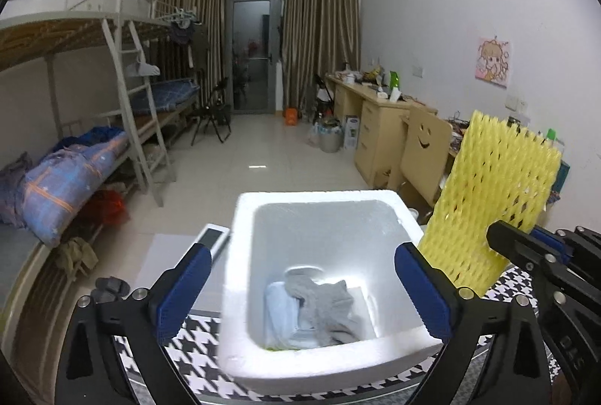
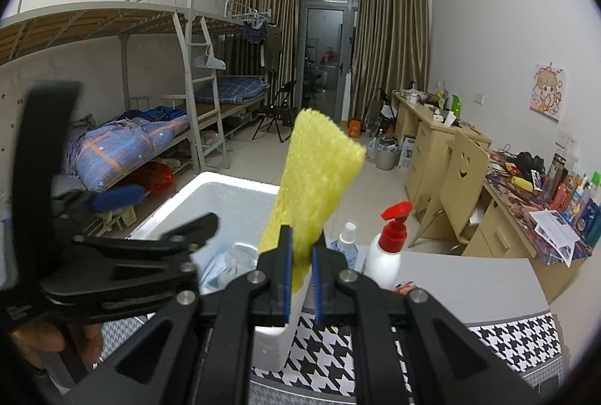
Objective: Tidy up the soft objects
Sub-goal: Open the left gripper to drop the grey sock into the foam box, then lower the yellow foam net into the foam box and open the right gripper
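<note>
A white foam box [image 1: 240, 255] stands on a houndstooth-patterned table [image 1: 199, 333]. Inside it lie a grey sock [image 1: 319, 300] and a light blue cloth [image 1: 280, 315]. My left gripper [image 1: 300, 286] is open and empty, its blue pads on either side of the box. My right gripper [image 2: 301, 266] is shut on a yellow foam net sleeve [image 2: 315, 183] and holds it upright just right of the box [image 2: 221, 194]. The sleeve [image 1: 488, 194] and right gripper [image 1: 526, 247] also show at the right of the left wrist view.
A white pump bottle with a red top [image 2: 387, 251] and a small spray bottle [image 2: 345, 236] stand on the table right of the box. A white device [image 1: 212, 238] lies left of the box. Bunk beds stand left, desks and a chair [image 2: 454, 187] right.
</note>
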